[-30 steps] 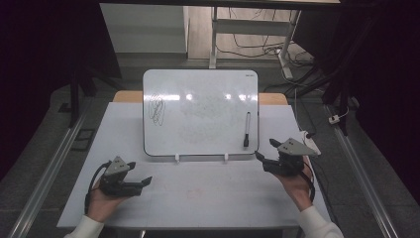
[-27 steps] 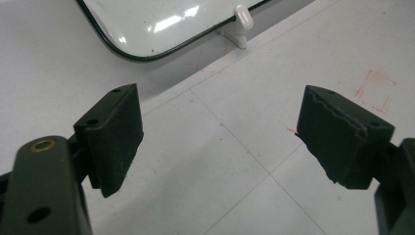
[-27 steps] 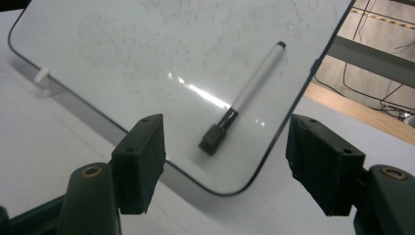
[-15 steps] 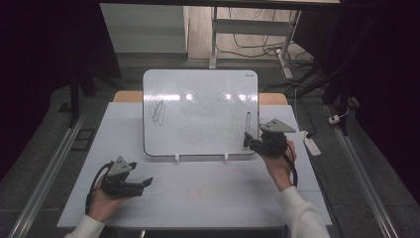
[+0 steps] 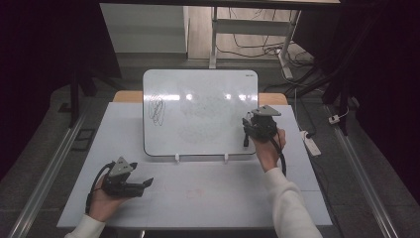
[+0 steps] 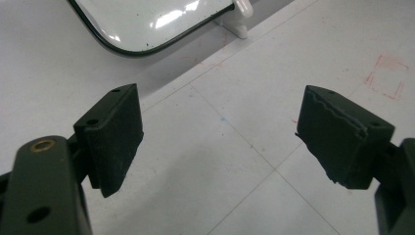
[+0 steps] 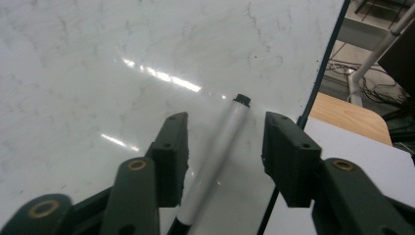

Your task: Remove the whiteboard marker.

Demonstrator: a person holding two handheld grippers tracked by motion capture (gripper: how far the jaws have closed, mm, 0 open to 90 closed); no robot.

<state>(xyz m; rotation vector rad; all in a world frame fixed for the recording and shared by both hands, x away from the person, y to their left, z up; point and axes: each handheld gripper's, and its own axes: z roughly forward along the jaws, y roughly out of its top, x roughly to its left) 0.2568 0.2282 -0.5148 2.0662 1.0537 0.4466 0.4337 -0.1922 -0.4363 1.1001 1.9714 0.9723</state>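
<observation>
Right gripper closing around a marker on the whiteboard.

At left, the left gripper is resting low over the white counter, jaws standing wide with nothing between them. At centre, the whiteboard is carrying a dark scribble. At right, the marker is lying near the board's right edge, between the half-closed jaws, which have just been closing; the pads are not yet pressing it.
</observation>
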